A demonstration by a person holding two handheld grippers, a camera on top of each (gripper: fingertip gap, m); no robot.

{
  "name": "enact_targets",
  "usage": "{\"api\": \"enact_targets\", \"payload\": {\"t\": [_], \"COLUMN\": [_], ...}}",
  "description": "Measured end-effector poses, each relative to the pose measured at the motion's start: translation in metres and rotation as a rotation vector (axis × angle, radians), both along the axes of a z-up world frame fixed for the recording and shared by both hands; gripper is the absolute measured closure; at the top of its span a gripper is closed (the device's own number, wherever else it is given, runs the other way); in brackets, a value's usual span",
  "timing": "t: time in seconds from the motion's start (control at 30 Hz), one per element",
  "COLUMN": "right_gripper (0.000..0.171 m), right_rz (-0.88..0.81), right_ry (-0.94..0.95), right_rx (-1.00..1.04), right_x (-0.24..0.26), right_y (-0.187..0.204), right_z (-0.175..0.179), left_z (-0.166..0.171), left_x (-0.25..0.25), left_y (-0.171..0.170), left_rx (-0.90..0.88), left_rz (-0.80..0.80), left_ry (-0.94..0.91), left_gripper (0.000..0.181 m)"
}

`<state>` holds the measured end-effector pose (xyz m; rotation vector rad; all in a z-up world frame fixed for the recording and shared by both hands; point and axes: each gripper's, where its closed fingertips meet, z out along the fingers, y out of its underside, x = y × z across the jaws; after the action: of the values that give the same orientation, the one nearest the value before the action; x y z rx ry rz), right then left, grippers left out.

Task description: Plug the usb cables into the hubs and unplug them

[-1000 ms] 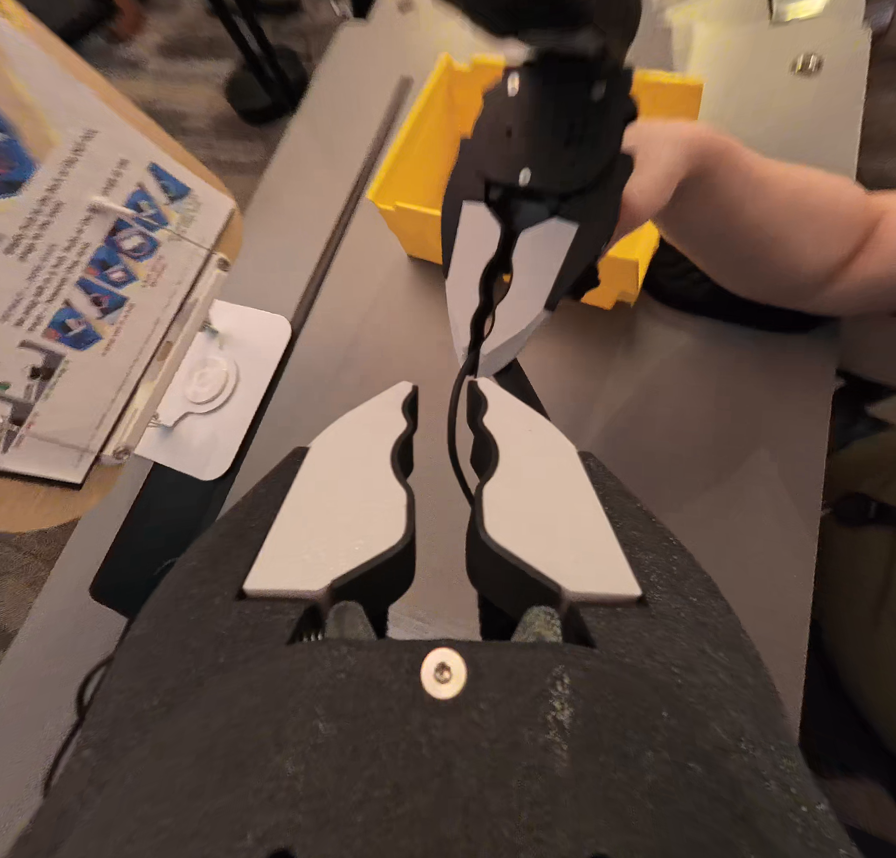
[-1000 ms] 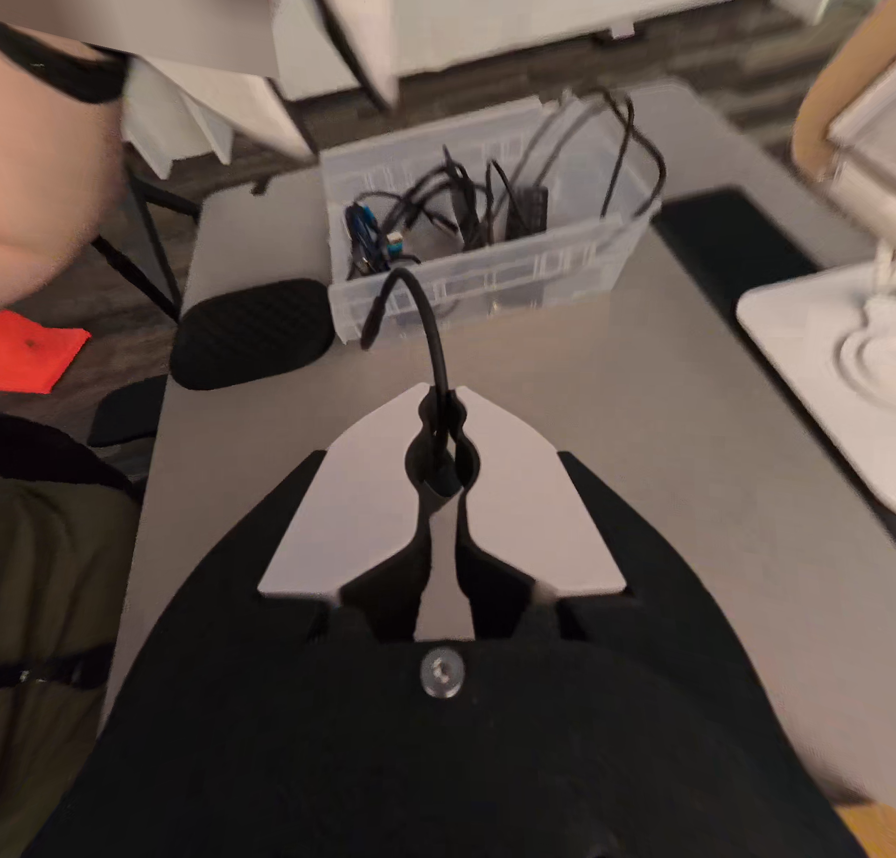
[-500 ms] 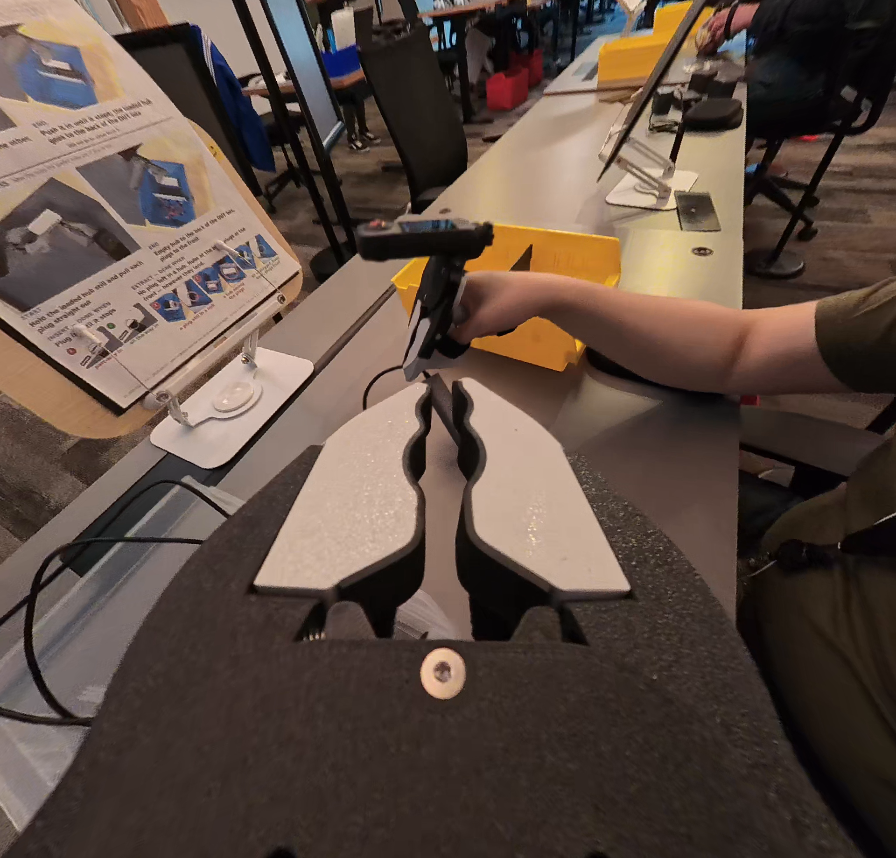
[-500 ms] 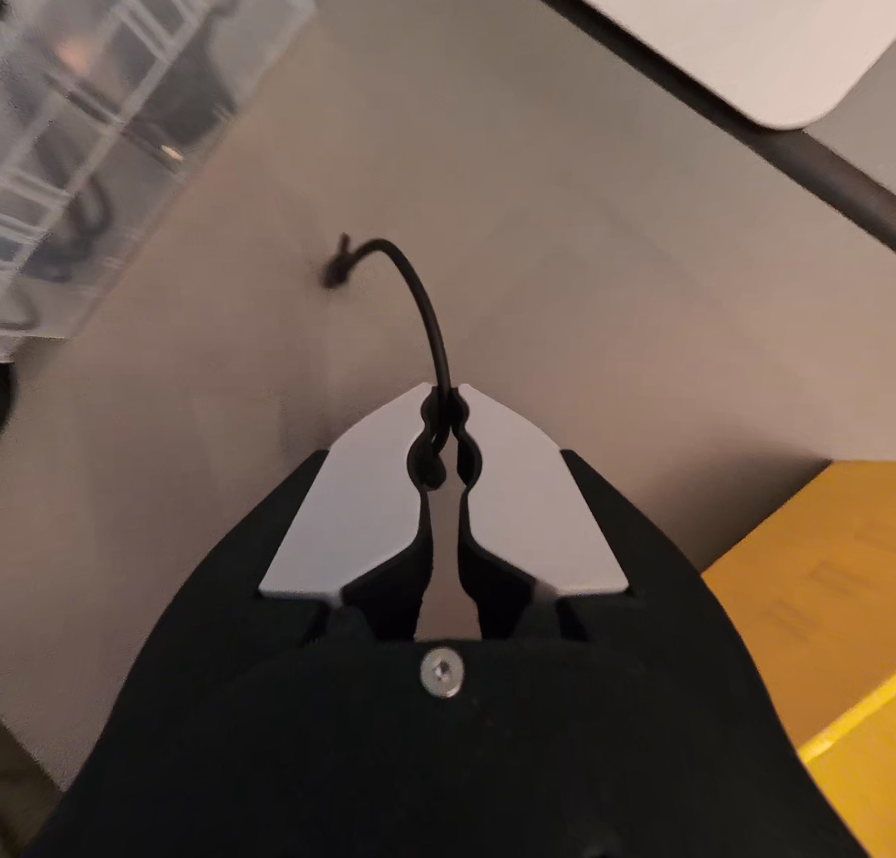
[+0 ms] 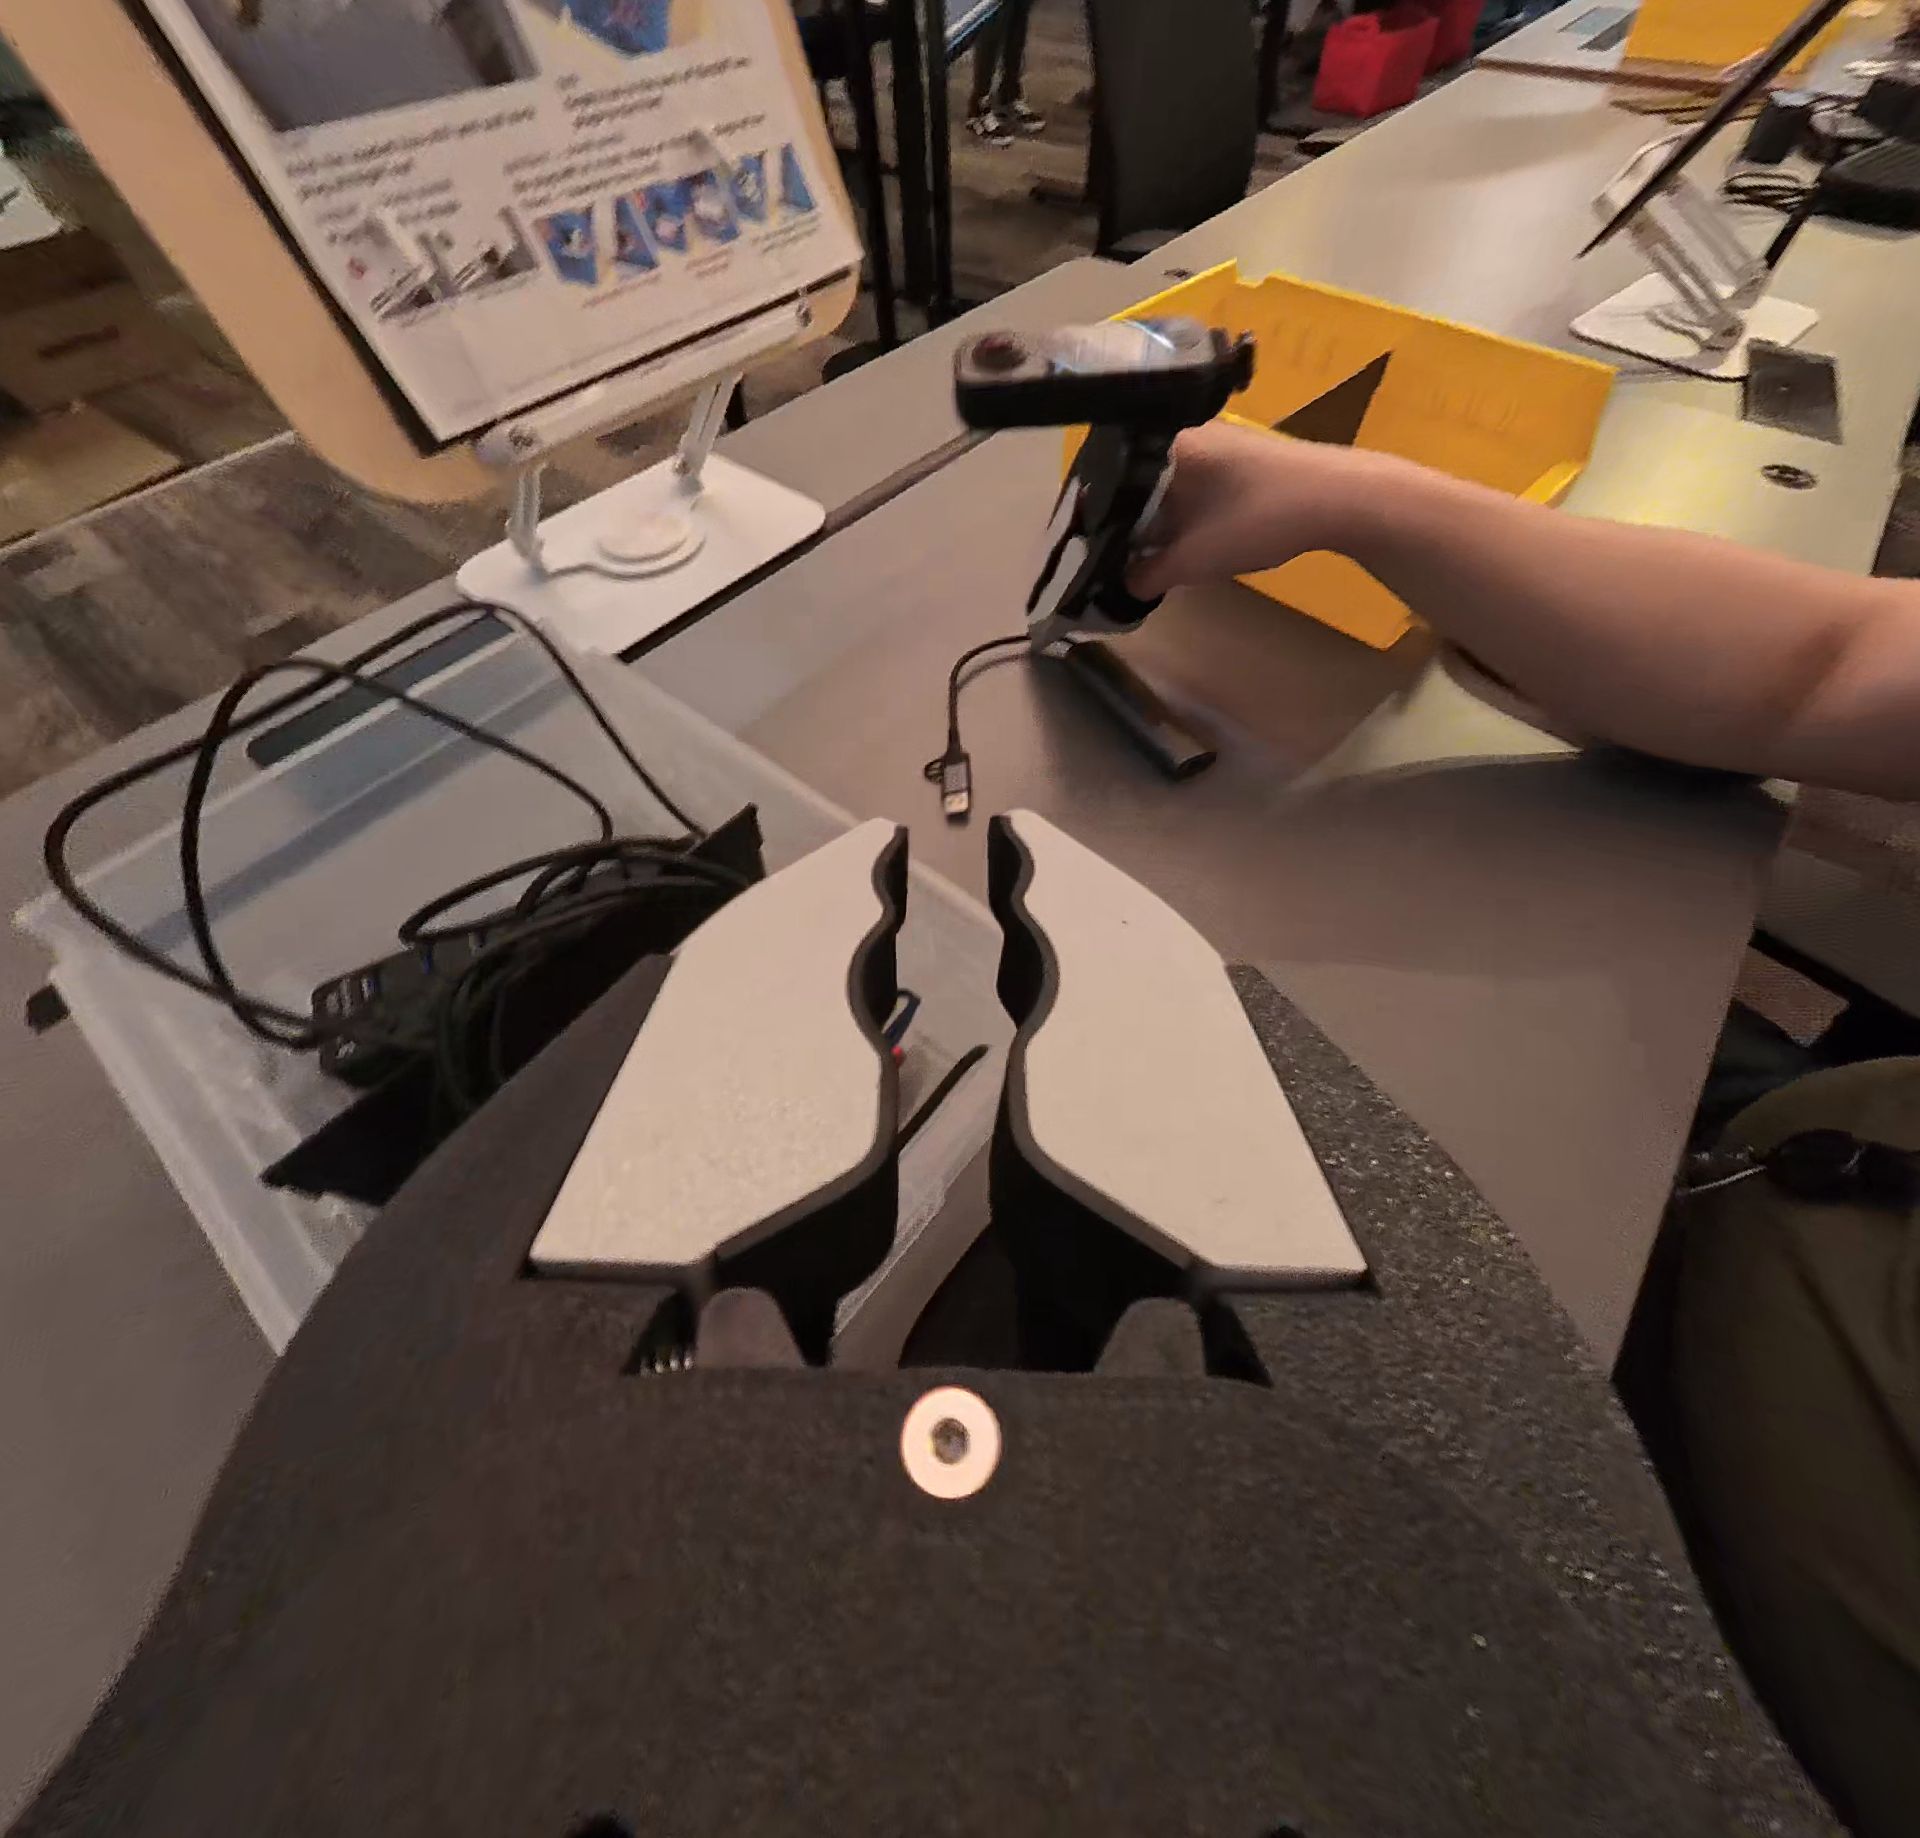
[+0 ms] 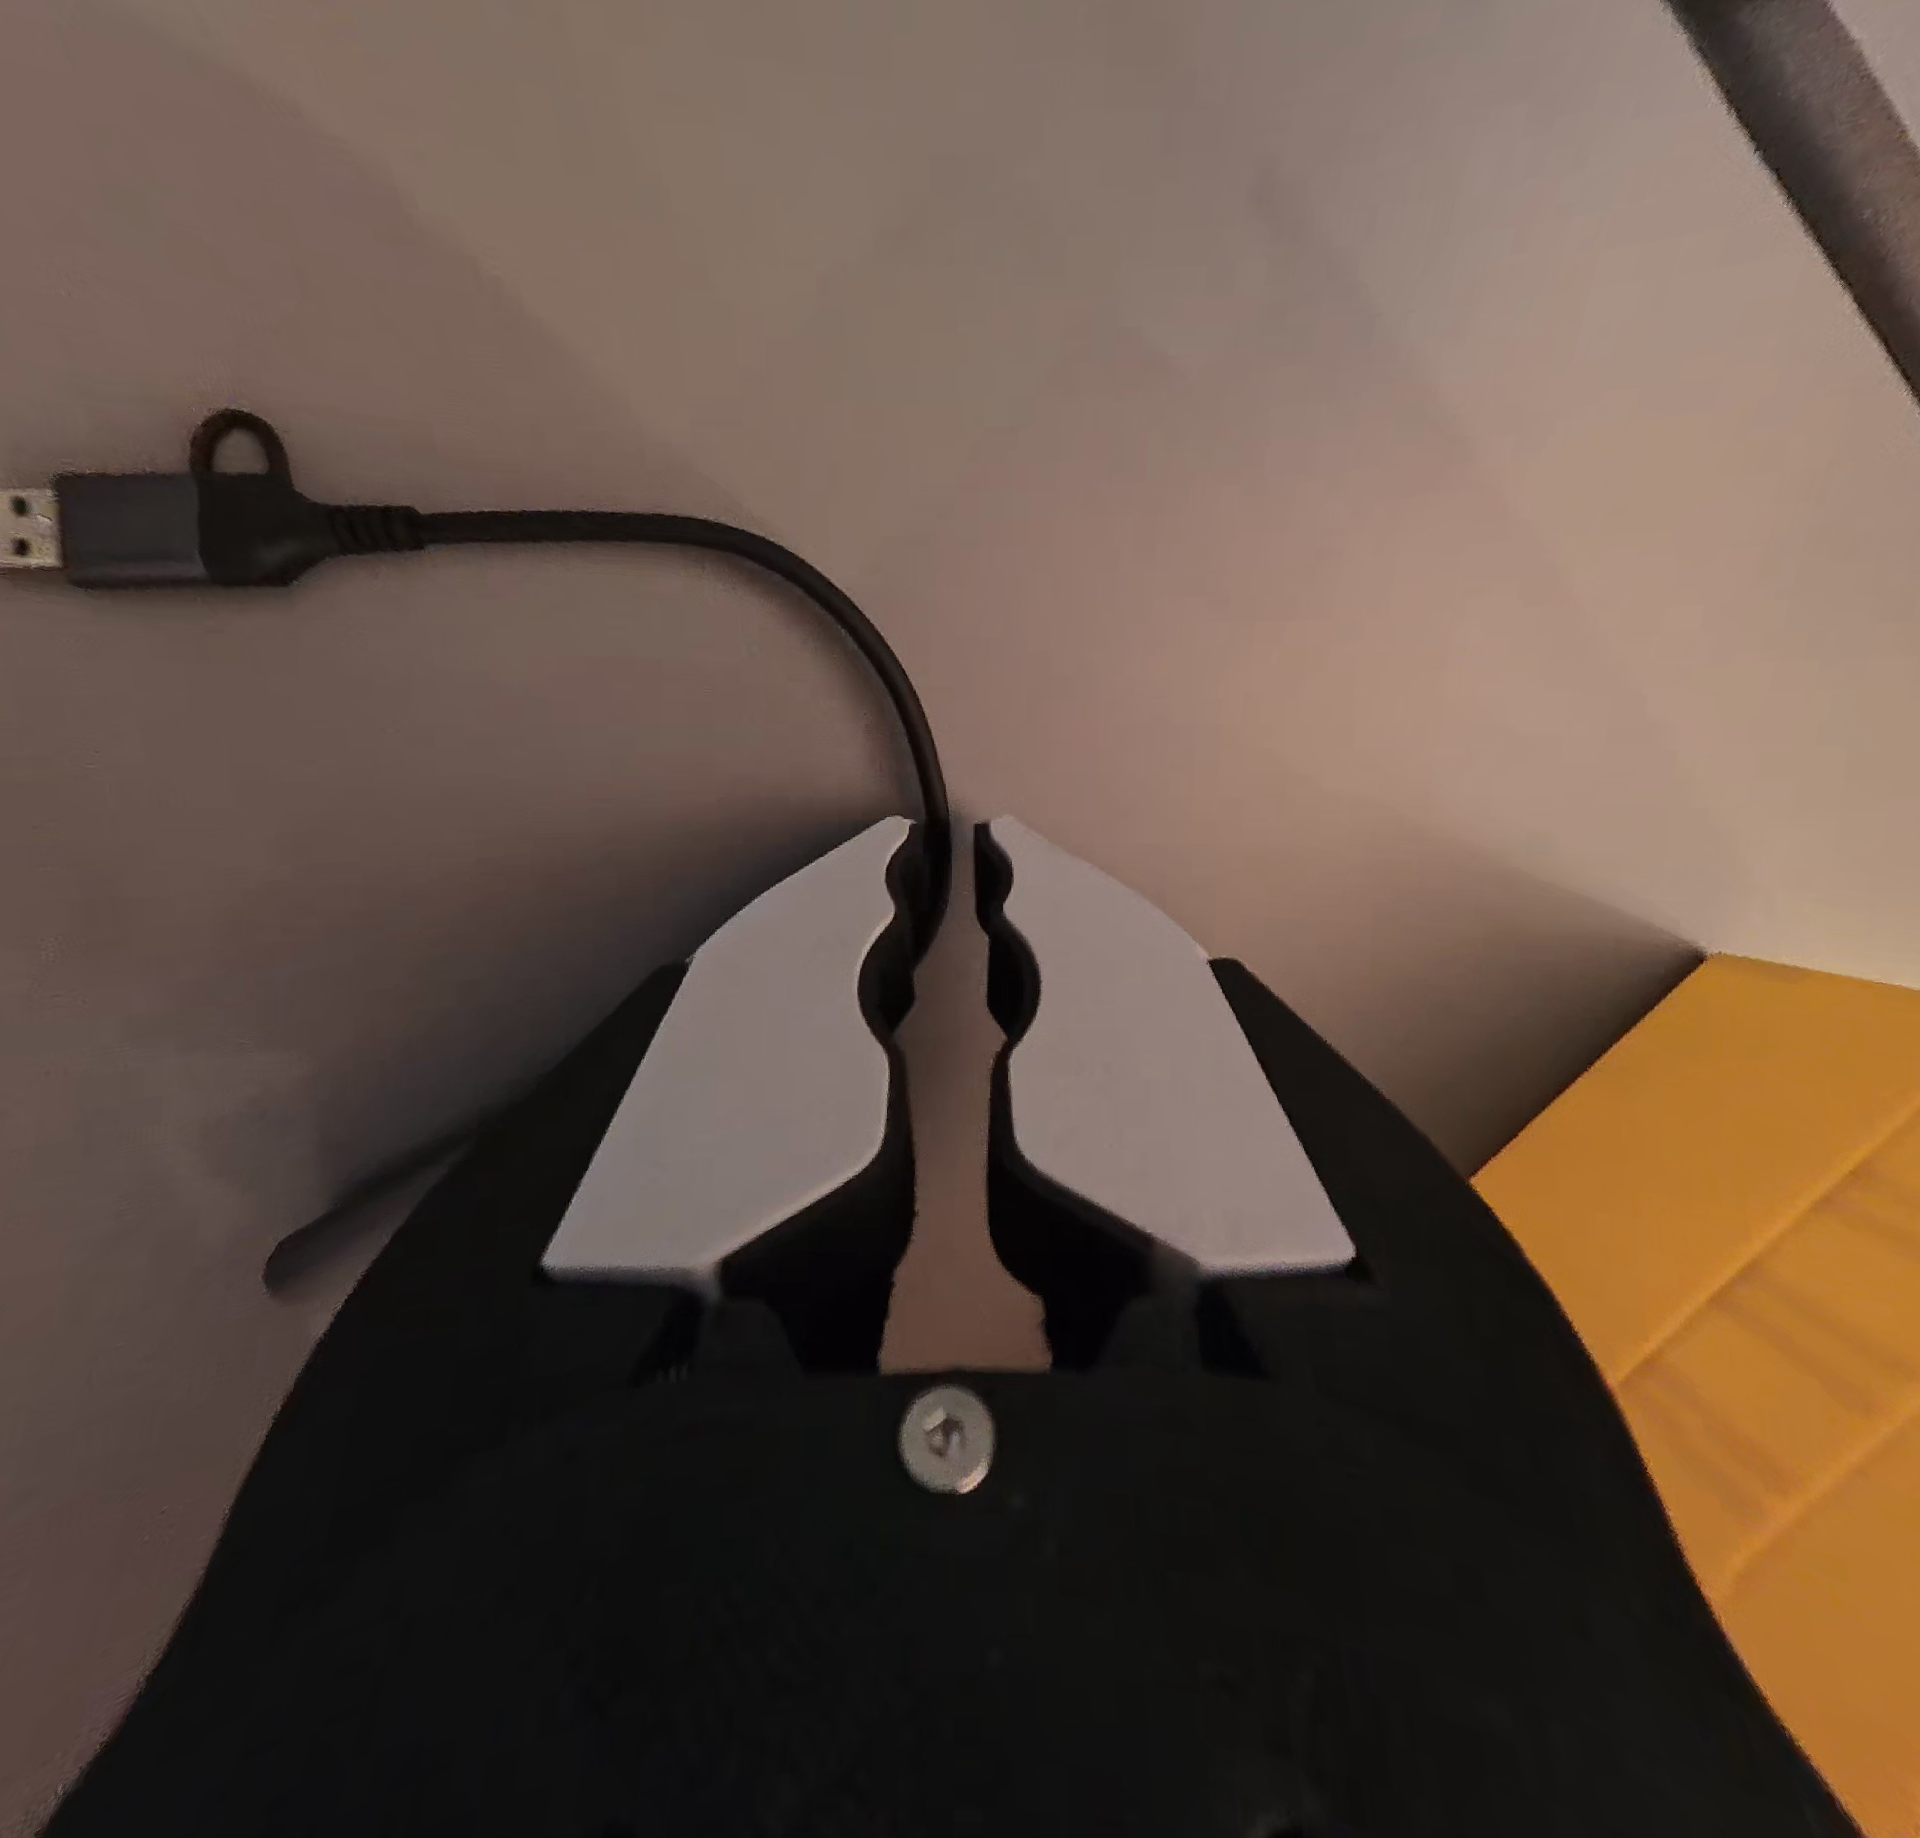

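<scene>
A black USB hub [image 5: 1132,713] lies on the grey table [image 5: 1403,905]. Its short black cable [image 6: 727,541] ends in a USB plug [image 6: 114,541] that lies flat on the table. The plug also shows in the left wrist view [image 5: 956,791]. My right gripper [image 6: 948,827] points down at the table. Its jaws stand slightly apart, and the cable runs along the left finger with a gap to the right one. My left gripper [image 5: 945,822] is open and empty, hovering over a clear bin [image 5: 156,1040] of black cables [image 5: 499,957].
A yellow bin [image 5: 1455,386] stands behind the right gripper [image 5: 1049,630] and shows at the right wrist view's lower right [image 6: 1714,1269]. A white stand [image 5: 644,541] holds a printed sheet [image 5: 468,126] at the table's far left. A person's forearm [image 5: 1507,593] reaches across from the right. The gap from one gripper's tips to the other's is roughly 40 centimetres. From my right tips it is roughly 12 centimetres to the USB plug [image 6: 114,541]; from my left, 30 centimetres.
The right gripper came down to the table, and its jaws, which were shut on the cable, have parted. The plug now lies flat. The left gripper swung back over the clear bin.
</scene>
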<state>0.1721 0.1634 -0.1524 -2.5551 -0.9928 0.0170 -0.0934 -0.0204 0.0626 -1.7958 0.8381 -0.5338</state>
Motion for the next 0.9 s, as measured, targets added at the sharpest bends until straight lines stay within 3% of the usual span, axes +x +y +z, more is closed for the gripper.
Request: {"api": "enact_targets", "payload": {"t": [0.2,0.37,0.53,0.73,0.9], "right_gripper": [0.144,0.141,0.14,0.14,0.14], "right_rz": [0.007,0.156,0.273,0.245,0.223], "right_ry": [0.077,0.289,0.37,0.475,0.47], "right_rx": [0.049,0.158,0.266,0.266,0.261], "right_x": [0.0,-0.035,-0.033,-0.009,0.005], "right_y": [0.001,-0.03,-0.055,-0.057,-0.053], "right_z": [0.031,0.107,0.163,0.185,0.184], "left_z": [-0.04,-0.101,-0.13,-0.149,-0.158], "left_x": [-0.034,-0.06,-0.08,-0.1,-0.103], "left_y": [0.014,0.014,0.01,0.015,0.024], "left_rx": [-0.086,-0.164,-0.21,-0.225,-0.284], "left_rz": [0.091,0.091,0.044,-0.03,-0.08], "left_ry": [0.075,0.378,0.613,0.933,0.974], "left_gripper": [0.166,0.16,0.151,0.151,0.153]}}
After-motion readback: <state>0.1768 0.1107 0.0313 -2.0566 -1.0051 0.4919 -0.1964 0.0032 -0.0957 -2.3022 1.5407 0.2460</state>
